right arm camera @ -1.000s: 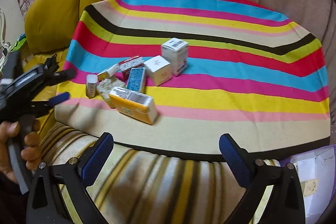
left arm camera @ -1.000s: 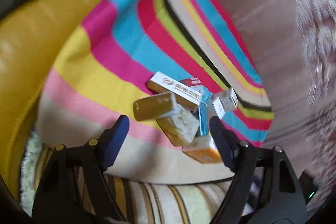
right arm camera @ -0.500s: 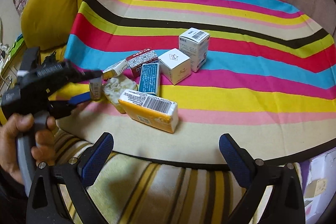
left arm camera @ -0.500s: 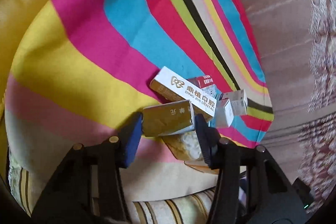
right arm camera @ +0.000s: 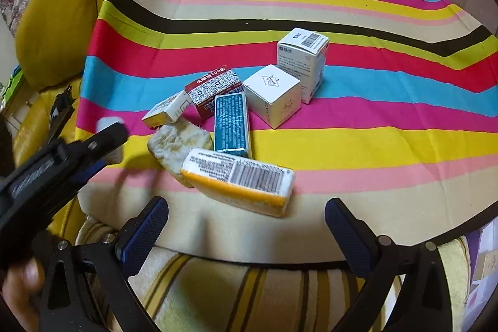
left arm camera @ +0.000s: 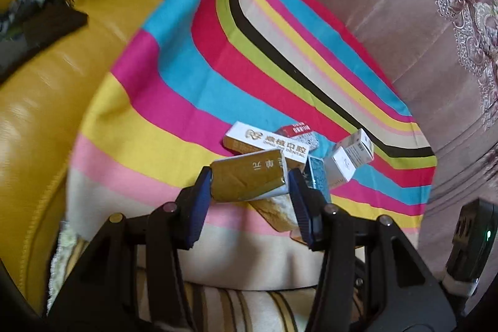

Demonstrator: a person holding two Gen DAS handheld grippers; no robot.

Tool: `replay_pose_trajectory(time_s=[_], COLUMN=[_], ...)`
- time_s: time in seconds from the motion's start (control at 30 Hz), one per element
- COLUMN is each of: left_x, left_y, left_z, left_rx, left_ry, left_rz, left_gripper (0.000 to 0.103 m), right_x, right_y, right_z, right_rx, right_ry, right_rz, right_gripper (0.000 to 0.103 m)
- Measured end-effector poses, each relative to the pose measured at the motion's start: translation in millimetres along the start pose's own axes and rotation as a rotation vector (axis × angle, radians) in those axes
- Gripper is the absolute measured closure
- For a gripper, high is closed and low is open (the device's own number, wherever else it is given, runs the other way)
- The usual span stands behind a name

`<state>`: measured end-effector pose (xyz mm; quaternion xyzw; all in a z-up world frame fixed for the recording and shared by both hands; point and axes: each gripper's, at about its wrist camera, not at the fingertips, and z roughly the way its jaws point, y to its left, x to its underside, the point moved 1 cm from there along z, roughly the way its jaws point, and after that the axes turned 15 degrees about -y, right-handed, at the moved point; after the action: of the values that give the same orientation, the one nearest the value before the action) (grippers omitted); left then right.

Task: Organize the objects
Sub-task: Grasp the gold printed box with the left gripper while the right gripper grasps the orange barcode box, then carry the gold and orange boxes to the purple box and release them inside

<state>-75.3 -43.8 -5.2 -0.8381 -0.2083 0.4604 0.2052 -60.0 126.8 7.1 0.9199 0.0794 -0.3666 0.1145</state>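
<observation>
Two grippers over a striped tabletop [right arm camera: 389, 142] strewn with small boxes.

Far left lies a yellow leather sofa [right arm camera: 59, 21]; just in from it the left gripper [left arm camera: 249, 189] pinches a gold box [left arm camera: 249, 178] end to end between its blue pads, held above the pink stripe near the tabletop's left edge. Right of that sit a white-and-gold dental box [right arm camera: 166, 109], a crumpled pale packet [right arm camera: 177, 142] and a red QR-code box [right arm camera: 214, 89], touching one another. Next comes a teal box [right arm camera: 232, 123], its near end resting on an orange-and-white barcode box [right arm camera: 239, 179] at the near edge. Further right a white cube box [right arm camera: 274, 94] touches a taller white box [right arm camera: 303, 61]. The right gripper [right arm camera: 247, 235] hangs wide apart and empty near the tabletop's near edge.
</observation>
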Motion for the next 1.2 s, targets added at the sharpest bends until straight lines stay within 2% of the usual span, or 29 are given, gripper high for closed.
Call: replay_pose_trajectory(time_s=[0.2,0.47,0.5,0.53,0.57,0.93,1.2], left_x=[-1.5,1.1,2.0,2.8,3.0,10.5,26.9], left_y=[4.8,-1.6,-2.5,-2.9,-4.8,-29.4,-62.4], left_z=[-7.1,-6.9,-7.1,-8.1,-8.7,-19.3,-23.8], left_rx=[-0.026,-0.038,-0.04,-0.041,-0.04,-0.032,0.008], left_ry=[-0.028,-0.036,-0.037,-0.039,-0.043,-0.057,-0.033], left_rz=[0.014,0.054,0.064,0.073,0.084,0.194,0.289], left_gripper=[0.05,0.05,0.05,0.05,0.05,0.05,0.05], right_x=[-3.7,-7.1,-6.7,-6.0,-4.6,5.3,12.8], right_y=[12.4,16.8,16.7,16.4,14.9,-11.2,-38.1], right_z=[12.0,31.5,33.5,35.5,37.0,21.8,-8.7], right_rx=[0.029,0.158,0.161,0.166,0.166,0.133,0.165], right_ry=[0.004,0.02,0.022,0.025,0.031,0.022,-0.025], right_rz=[-0.02,-0.037,-0.037,-0.037,-0.033,0.013,0.041], right_gripper=[0.001,0.004,0.005,0.014,0.027,0.028,0.028])
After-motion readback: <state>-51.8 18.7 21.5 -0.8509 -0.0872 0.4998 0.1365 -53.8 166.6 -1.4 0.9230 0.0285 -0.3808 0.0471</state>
